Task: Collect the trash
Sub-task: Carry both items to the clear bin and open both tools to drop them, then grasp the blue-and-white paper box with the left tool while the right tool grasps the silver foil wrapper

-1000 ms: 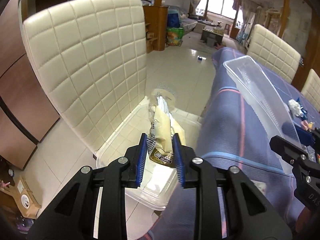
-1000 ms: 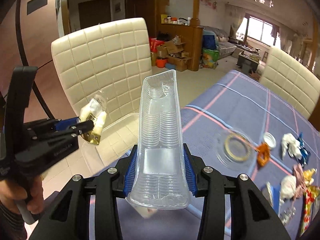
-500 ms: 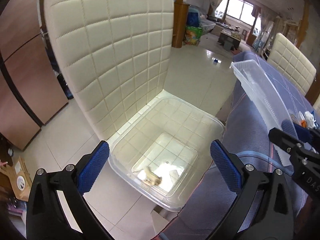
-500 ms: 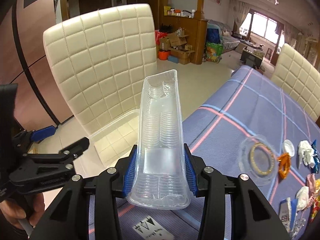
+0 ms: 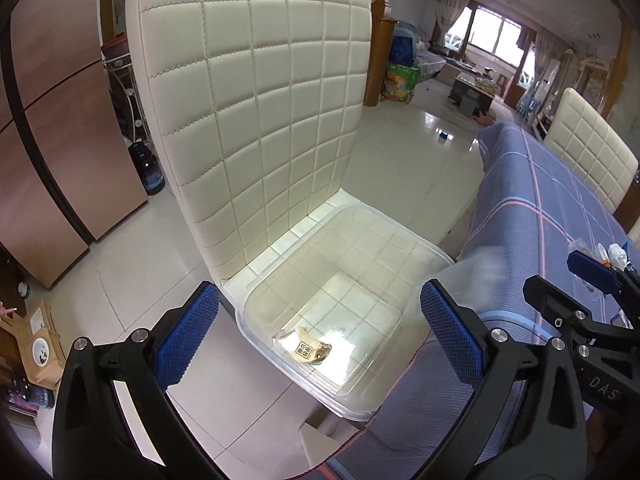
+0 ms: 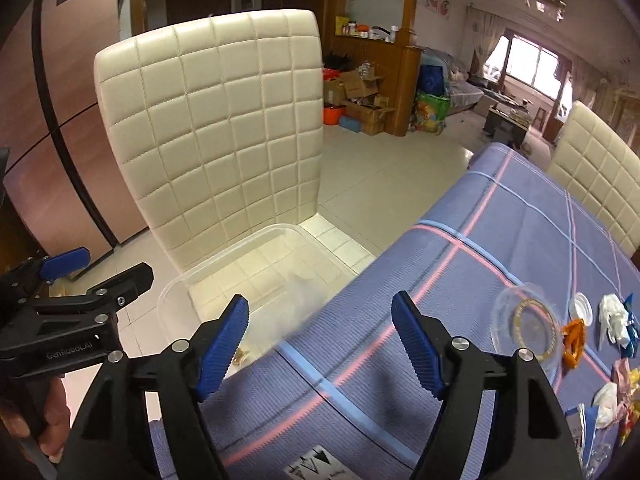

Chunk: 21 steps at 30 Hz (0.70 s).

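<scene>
A clear plastic bin (image 5: 400, 240) sits on the seat of a cream quilted chair (image 5: 256, 92), beside the table. A gold wrapper (image 5: 306, 350) lies on the bin's bottom. My left gripper (image 5: 316, 336) is open and empty above the bin. My right gripper (image 6: 320, 340) is open and empty over the table edge; a blurred clear plastic tray (image 6: 300, 300) is falling into the bin (image 6: 224, 268) just beyond it. More trash lies on the table at the right: a clear lid (image 6: 528, 324), an orange scrap (image 6: 572, 340) and white wrappers (image 6: 614, 316).
The table has a blue cloth with pink and light-blue stripes (image 6: 500, 260). A second cream chair (image 6: 596, 172) stands at its far side. A brown cabinet (image 5: 60, 160) is at the left. Tiled floor (image 5: 408, 152) lies beyond the chair.
My left gripper opened and dropped the gold wrapper into the bin. My right gripper then opened and let go of the clear plastic tray, which falls toward the bin.
</scene>
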Motion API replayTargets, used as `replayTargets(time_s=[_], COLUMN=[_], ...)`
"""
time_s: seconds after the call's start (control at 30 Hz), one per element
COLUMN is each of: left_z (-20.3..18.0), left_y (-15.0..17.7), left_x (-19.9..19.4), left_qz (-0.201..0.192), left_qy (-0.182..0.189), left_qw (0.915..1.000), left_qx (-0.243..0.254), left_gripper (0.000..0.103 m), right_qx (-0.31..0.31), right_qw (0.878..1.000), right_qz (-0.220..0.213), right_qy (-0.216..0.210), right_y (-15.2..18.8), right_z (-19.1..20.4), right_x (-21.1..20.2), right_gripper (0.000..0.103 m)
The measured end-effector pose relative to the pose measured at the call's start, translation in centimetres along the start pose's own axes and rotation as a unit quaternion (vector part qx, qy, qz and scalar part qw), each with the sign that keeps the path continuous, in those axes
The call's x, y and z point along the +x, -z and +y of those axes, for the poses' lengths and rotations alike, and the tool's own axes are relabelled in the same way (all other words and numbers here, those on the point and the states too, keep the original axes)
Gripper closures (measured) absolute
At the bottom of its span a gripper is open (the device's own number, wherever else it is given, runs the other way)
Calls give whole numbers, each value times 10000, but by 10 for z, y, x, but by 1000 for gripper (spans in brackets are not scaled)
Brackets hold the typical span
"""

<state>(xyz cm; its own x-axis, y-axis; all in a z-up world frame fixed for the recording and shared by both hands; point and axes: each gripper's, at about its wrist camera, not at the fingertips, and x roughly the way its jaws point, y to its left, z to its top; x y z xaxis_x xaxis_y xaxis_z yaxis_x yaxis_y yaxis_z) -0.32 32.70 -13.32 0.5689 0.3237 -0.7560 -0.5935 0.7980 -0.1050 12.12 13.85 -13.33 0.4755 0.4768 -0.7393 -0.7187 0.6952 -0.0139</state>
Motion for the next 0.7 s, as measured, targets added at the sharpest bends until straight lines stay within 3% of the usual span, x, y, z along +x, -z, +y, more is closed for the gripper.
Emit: replayTargets(time_s=[0.37,0.7], left_z=[-43,-143], left_y=[-2,18], left_x=[-16,-48], left_qz=[-24,-17], left_qy=[120,774], left_qw=[9990,9871], left_qx=[439,1400], left_gripper=[4,4], right_qx=[661,1598], right_qw=[9968,9800], right_qz=[28,-144], right_qy=[451,1178], right_y=[24,76], right_z=[-51,-131], right_x=[-38,-105], right_gripper=[31,31])
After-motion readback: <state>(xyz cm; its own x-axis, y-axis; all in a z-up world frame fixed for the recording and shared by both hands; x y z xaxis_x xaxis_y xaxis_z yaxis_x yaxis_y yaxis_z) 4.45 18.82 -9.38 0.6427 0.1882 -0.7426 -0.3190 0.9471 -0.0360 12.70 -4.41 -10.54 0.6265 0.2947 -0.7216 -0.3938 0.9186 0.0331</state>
